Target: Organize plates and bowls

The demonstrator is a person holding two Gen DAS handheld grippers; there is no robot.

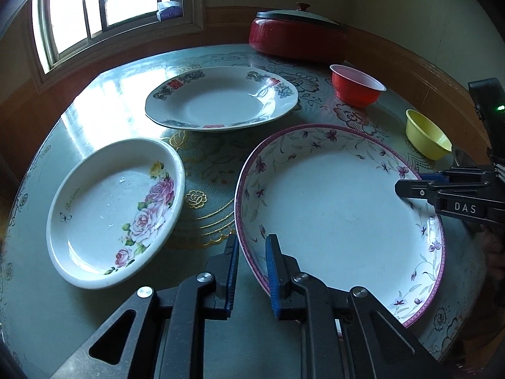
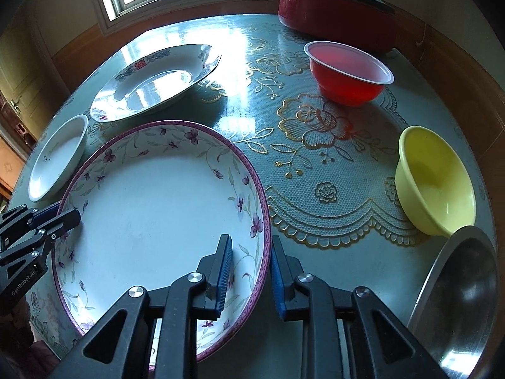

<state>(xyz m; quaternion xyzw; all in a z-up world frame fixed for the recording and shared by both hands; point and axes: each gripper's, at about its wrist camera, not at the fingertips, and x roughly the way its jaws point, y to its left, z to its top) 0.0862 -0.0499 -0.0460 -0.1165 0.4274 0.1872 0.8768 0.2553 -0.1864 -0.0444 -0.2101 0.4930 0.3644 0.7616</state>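
Note:
A large white plate with a purple rim and small flowers (image 1: 341, 208) (image 2: 151, 208) lies on the table nearest me. My left gripper (image 1: 252, 243) (image 2: 64, 214) is shut on its left rim, one blue pad inside and one outside. On the opposite rim my right gripper (image 2: 250, 238) (image 1: 410, 181) is closed the same way. A rose-patterned plate (image 1: 104, 214) (image 2: 53, 161) sits to the left. Behind it lies a plate with red characters (image 1: 221, 101) (image 2: 151, 85). A red bowl (image 1: 356, 88) (image 2: 347, 75) and a yellow bowl (image 1: 426, 135) (image 2: 435, 183) stand to the right.
A steel bowl (image 2: 460, 290) sits at the table's near right edge. A red pot with a lid (image 1: 293, 38) (image 2: 334, 12) stands at the back by the wall. The round table (image 2: 315, 164) has a lace-pattern cover. A window is at the back left.

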